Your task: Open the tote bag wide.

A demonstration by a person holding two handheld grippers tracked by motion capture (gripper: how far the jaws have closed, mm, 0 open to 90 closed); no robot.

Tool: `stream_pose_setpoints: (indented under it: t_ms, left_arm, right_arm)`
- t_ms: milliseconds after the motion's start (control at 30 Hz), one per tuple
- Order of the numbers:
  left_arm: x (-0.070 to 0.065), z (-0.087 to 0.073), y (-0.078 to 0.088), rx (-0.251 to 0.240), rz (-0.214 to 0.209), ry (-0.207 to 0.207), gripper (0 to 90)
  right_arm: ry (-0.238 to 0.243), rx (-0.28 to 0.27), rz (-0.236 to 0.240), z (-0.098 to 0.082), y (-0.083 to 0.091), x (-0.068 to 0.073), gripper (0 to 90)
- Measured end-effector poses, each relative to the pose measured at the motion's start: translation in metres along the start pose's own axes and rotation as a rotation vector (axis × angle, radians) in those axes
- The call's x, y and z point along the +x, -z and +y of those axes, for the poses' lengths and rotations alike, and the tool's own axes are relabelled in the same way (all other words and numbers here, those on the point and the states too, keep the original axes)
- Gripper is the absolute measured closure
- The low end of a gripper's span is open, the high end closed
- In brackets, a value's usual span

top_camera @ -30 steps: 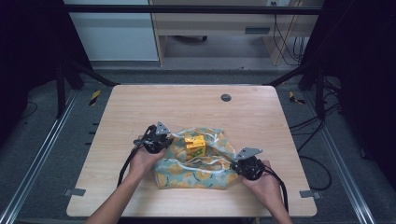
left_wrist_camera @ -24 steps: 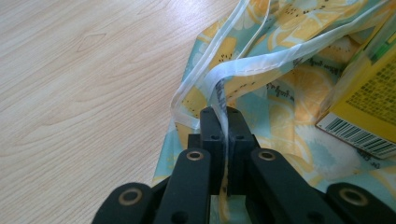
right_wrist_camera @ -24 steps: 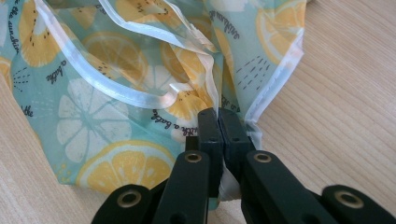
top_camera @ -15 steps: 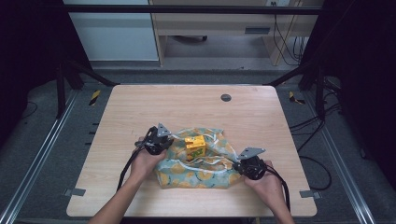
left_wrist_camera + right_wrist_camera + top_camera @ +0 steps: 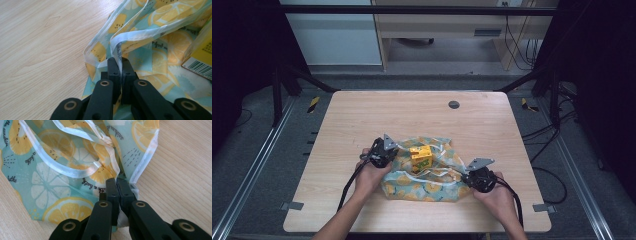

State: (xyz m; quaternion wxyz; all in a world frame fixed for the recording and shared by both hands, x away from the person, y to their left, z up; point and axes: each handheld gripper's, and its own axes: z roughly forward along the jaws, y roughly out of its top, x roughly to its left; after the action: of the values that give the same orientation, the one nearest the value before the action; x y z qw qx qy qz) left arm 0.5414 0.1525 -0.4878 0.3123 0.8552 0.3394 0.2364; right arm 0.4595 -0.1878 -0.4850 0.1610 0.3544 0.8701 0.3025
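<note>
Left to right across the table (image 5: 362,115): the left gripper (image 5: 382,154), its jaws pinching the white-trimmed rim of the lemon-print bag (image 5: 424,186), which lies near the table's near edge, roughly midway between the side edges. A yellow carton (image 5: 421,158) sits at the bag's mouth, apparently partly inside. At the bag's right end, the right gripper (image 5: 475,176) clamps the bag's edge between closed jaws.

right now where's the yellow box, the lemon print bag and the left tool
yellow box (image 5: 421,157), high view, its front face
lemon print bag (image 5: 422,189), high view, its near printed side
left tool (image 5: 119,62), left gripper view, jaw tips clamped on the bag's edge
</note>
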Motion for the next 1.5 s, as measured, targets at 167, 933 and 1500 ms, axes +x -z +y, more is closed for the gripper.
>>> stream_pose_setpoints:
  t_ms: [167,933,1500]
  left_arm:
    - [0.001,-0.002,-0.001,0.001,-0.009,0.008,89.2]
    - [0.0,-0.007,0.001,0.0,-0.021,0.032,81.5]
    - [0.012,0.005,0.068,-0.184,0.019,0.12,26.2]
  right_arm:
    - [0.001,0.003,0.001,0.0,-0.001,0.0,89.4]
    - [0.007,-0.006,-0.012,0.0,-0.003,0.001,84.1]
    - [-0.104,-0.364,-0.172,0.011,0.054,-0.003,17.8]
